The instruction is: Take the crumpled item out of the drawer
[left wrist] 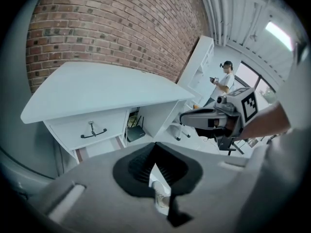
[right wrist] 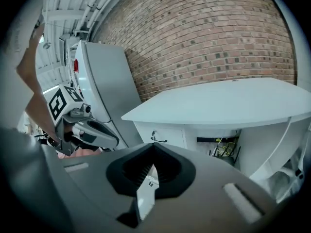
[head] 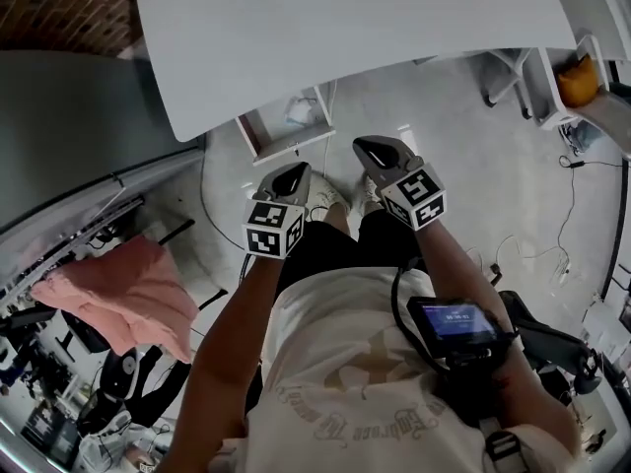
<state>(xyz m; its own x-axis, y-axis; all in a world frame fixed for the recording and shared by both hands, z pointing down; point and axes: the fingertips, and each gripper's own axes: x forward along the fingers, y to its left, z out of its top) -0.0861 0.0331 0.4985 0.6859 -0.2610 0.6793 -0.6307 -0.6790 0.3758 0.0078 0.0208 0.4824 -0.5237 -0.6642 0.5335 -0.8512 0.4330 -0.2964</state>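
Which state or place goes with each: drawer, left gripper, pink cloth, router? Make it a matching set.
Things:
1 drawer
2 left gripper
3 pink cloth
4 router

Places or states:
A draped, off to the left in the head view
B jaws together, nothing between them
C closed, under the white desk top
D in the open bay beside the drawer

Pairs: 1-C, 2-B, 3-A, 4-D

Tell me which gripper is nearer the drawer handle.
Left. The left gripper hangs in front of the drawer handle, slightly to its right; the right gripper is further right, farther away.
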